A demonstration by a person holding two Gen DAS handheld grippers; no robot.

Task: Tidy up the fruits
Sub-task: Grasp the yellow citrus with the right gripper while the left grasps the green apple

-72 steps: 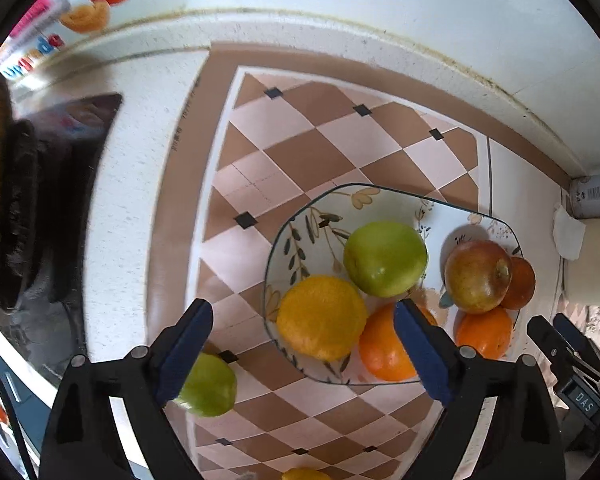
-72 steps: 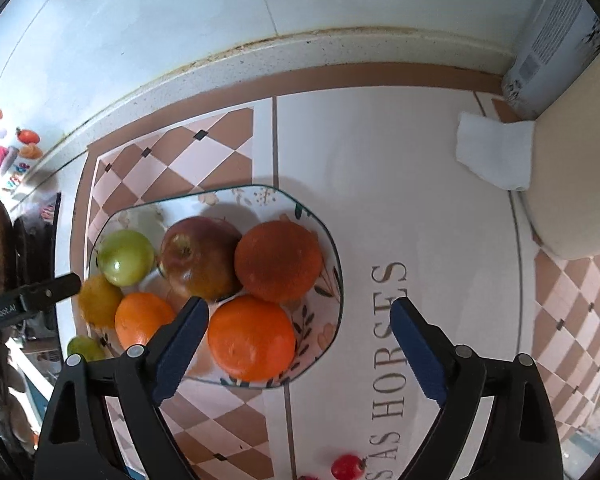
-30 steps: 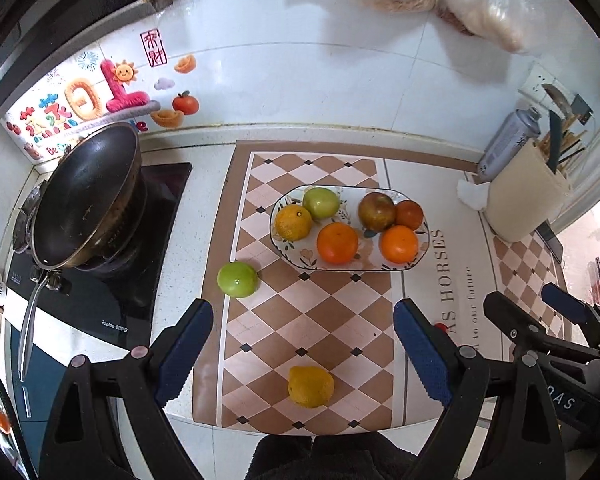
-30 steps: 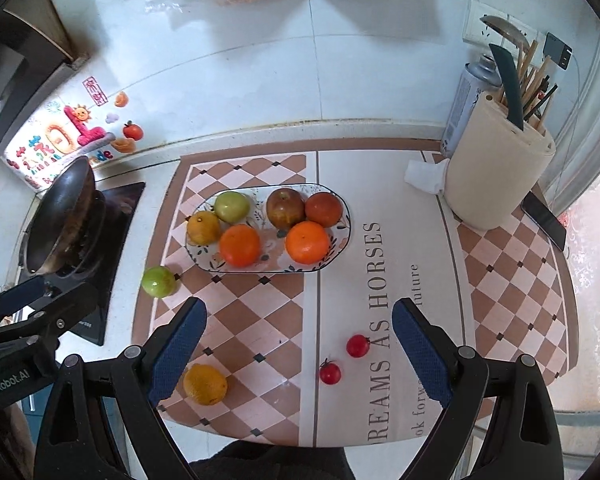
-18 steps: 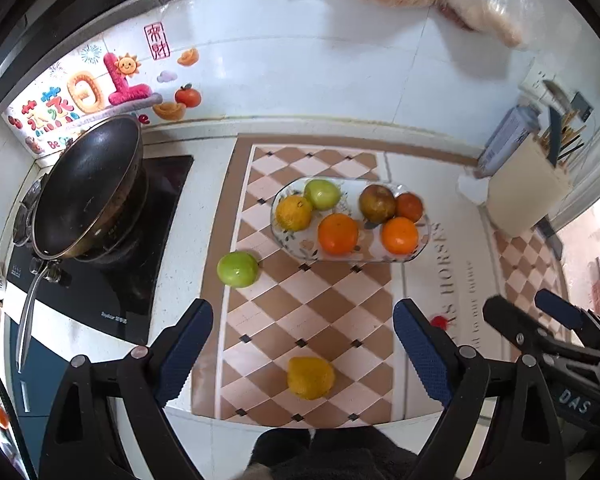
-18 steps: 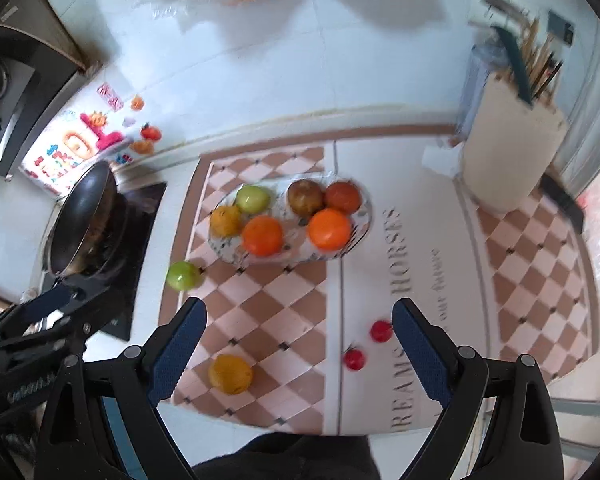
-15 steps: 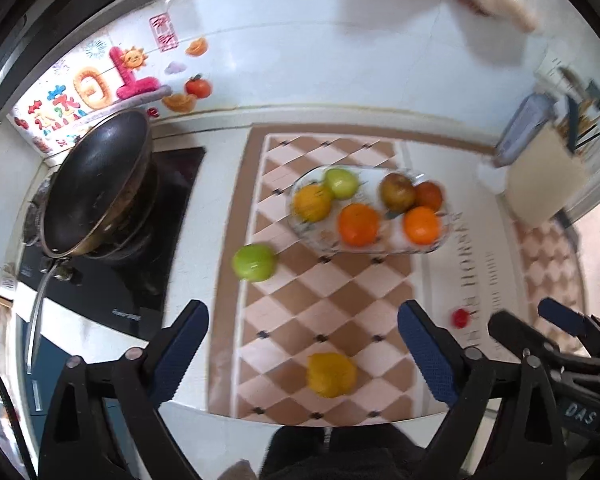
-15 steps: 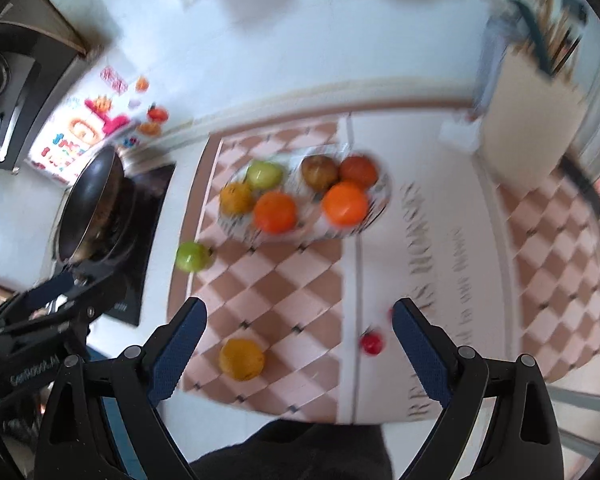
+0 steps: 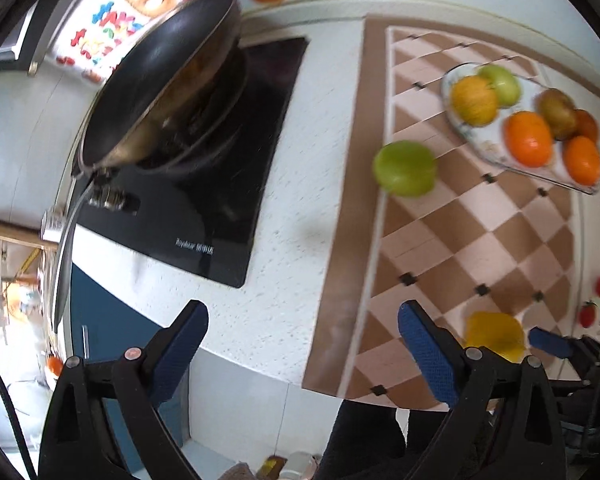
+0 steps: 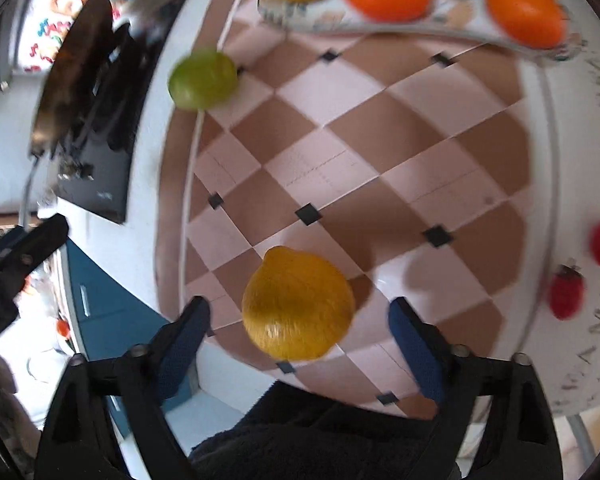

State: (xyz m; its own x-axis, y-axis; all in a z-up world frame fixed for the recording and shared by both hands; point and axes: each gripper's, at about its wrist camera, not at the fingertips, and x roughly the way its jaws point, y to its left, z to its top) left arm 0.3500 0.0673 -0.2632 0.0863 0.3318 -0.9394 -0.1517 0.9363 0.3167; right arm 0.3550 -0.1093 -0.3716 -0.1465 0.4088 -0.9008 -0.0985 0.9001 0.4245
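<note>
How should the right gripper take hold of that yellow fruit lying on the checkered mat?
Grip the yellow fruit across its widest middle, coming straight down from above. It is roundish and sits alone on the checkered mat, already centred between the open right gripper fingers.

My two tools: black frames, blue pads.
My left tool [image 9: 302, 332] and right tool [image 10: 298, 330] each have two black plastic arms with small round screws near the knuckles and textured dark-blue pads [image 9: 426, 346] on the inner faces; dark fabric of my clothing shows below.
</note>
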